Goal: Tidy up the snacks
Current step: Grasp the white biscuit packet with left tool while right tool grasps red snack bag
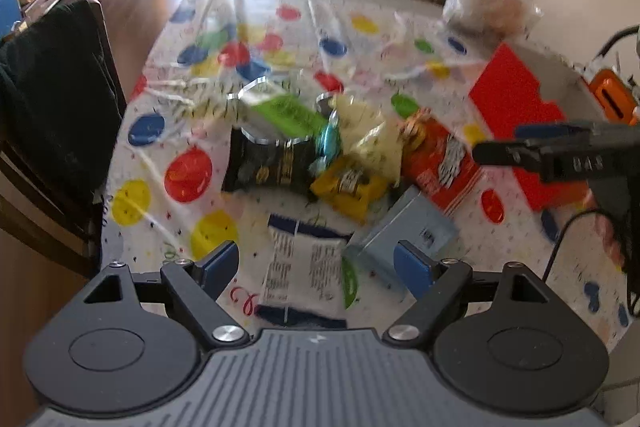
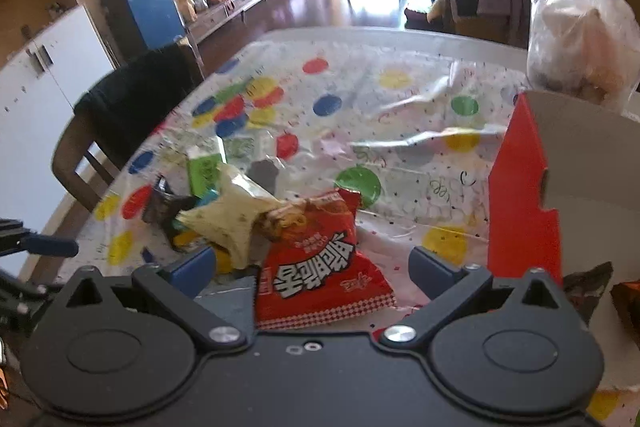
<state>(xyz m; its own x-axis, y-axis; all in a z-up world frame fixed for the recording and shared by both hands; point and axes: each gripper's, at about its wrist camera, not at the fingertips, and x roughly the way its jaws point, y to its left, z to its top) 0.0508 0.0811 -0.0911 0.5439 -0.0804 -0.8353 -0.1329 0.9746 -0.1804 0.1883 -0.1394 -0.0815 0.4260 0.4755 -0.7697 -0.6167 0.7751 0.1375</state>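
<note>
A pile of snack packets lies on the dotted tablecloth (image 1: 168,131): black (image 1: 268,163), green (image 1: 288,111), yellow (image 1: 348,187), cream (image 1: 372,139) and red (image 1: 440,163). My left gripper (image 1: 316,265) hangs open over a white packet with blue ends (image 1: 304,267), beside a grey-blue packet (image 1: 408,227). In the right wrist view my right gripper (image 2: 314,267) is open over the red packet (image 2: 320,267), its pads clear of both edges. A red box with a white inside (image 2: 520,195) stands to its right, with a dark packet (image 2: 588,291) in it.
A chair draped with a dark garment (image 1: 52,87) stands at the table's left edge. A clear plastic bag of food (image 2: 580,39) sits behind the red box. A black cable (image 1: 560,239) and an orange device (image 1: 612,95) lie at the right.
</note>
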